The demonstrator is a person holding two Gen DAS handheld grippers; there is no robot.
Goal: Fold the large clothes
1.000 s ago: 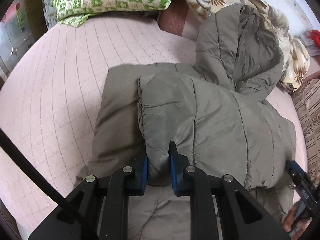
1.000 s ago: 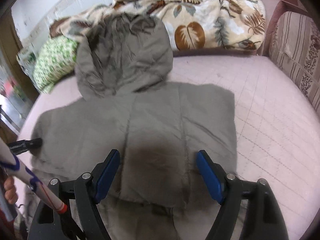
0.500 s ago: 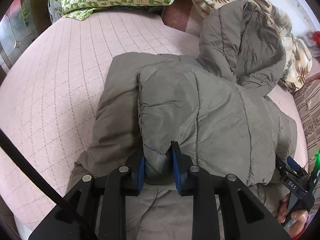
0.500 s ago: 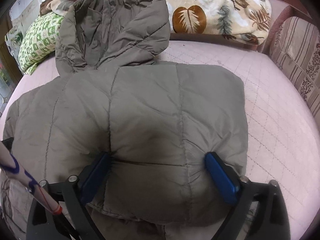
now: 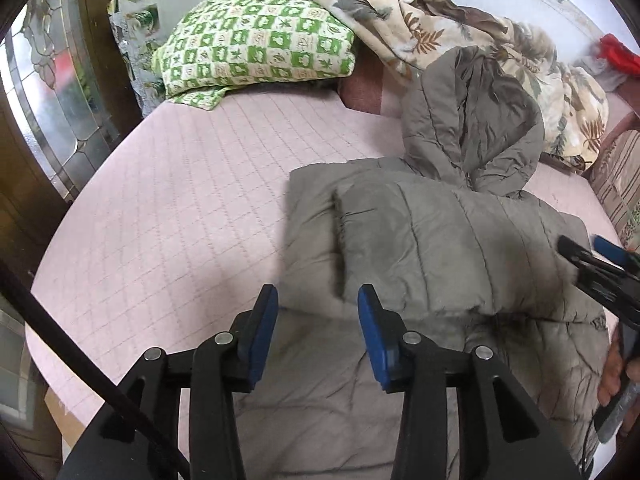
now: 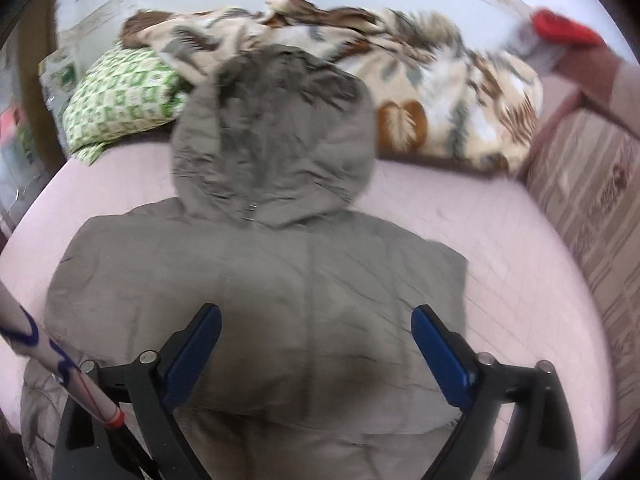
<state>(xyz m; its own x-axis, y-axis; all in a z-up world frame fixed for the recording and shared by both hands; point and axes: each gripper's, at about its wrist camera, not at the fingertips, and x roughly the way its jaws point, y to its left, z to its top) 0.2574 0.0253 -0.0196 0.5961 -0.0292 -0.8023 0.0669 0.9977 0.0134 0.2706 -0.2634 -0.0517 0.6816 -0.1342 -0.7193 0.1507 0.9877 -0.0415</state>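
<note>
A grey-olive hooded padded jacket (image 5: pixel 452 244) lies on the pink quilted bed (image 5: pixel 180 208), its lower part folded up over the body and its hood (image 5: pixel 472 120) spread toward the headboard. It also shows in the right wrist view (image 6: pixel 288 280) with the hood (image 6: pixel 272 132) at the far end. My left gripper (image 5: pixel 318 304) is open and empty above the jacket's left edge. My right gripper (image 6: pixel 316 320) is open wide and empty above the folded part; it also shows in the left wrist view (image 5: pixel 600 264) at the right edge.
A green checked pillow (image 5: pixel 256 44) and a leaf-print blanket (image 5: pixel 420 28) lie at the head of the bed. A striped cushion (image 6: pixel 592 220) lines the right side. A glass-panelled door (image 5: pixel 44 72) stands at the left. A red item (image 6: pixel 564 28) is at the far right.
My left gripper has let go of the folded jacket edge, opened and pulled back. My right gripper has lifted back off the jacket, still open. The fold stays in place.
</note>
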